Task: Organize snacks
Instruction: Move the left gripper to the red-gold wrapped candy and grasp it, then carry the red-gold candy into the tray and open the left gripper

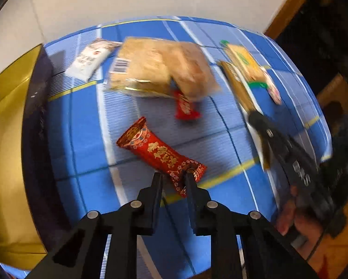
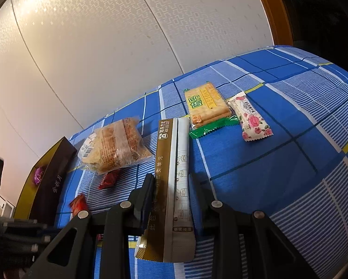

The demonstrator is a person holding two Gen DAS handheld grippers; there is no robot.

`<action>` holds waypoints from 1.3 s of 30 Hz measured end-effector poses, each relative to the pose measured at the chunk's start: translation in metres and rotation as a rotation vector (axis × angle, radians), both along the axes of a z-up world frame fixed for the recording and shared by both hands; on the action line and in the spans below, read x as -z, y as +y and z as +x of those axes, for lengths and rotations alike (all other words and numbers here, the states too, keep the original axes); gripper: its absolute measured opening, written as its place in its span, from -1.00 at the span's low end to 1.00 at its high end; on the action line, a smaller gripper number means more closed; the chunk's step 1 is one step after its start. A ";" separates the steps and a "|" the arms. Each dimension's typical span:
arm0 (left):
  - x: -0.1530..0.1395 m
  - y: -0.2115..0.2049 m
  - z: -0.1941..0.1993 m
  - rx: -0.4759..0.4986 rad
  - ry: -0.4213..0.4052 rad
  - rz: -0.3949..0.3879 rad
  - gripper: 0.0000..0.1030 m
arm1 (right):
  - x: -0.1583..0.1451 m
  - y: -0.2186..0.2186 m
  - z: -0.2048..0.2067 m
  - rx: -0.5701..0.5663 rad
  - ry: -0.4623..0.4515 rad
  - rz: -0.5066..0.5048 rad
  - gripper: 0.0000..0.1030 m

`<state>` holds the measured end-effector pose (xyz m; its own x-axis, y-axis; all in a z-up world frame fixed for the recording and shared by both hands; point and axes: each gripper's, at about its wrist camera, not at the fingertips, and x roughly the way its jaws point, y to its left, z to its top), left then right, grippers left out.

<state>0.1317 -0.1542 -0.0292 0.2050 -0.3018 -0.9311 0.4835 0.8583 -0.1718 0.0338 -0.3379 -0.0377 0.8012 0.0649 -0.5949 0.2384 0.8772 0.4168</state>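
Grabbing snacks is your step now. Your left gripper [image 1: 172,177] pinches the end of the red snack bar [image 1: 159,152] lying on the blue cloth [image 1: 85,125]. Your right gripper [image 2: 171,181] squeezes the gold stick pack [image 2: 172,186]. Next, I think, lift both into the gold box [image 1: 9,116].

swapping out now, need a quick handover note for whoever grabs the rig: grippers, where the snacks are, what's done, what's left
Left gripper: jaws shut on the end of the long red gold-printed wrapped snack, which lies on the blue checked cloth.
Right gripper: shut on the gold-and-white long sachet.
Gold-lined dark box on the left holds one purple-wrapped item.
Left on the cloth: clear bag of crispy cakes, small red candy, white wrapped bar, green-edged cracker pack, rose-printed bar.
Likely next: move the two held items to the box, then the rest.
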 end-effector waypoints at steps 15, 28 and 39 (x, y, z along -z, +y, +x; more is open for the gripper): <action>0.001 -0.017 0.011 -0.098 -0.111 0.030 -0.55 | 0.000 0.000 0.000 0.005 -0.002 0.005 -0.42; 0.005 0.026 -0.034 -0.007 -0.245 -0.051 -0.59 | -0.003 0.018 0.004 -0.002 0.030 -0.144 -0.42; -0.033 0.068 -0.037 -0.034 -0.339 -0.181 -0.59 | -0.002 0.016 0.004 -0.005 0.010 -0.107 -0.45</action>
<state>0.0951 -0.0859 0.0038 0.5049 -0.4426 -0.7411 0.5103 0.8455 -0.1572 0.0373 -0.3222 -0.0361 0.7950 0.0042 -0.6066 0.2380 0.9176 0.3184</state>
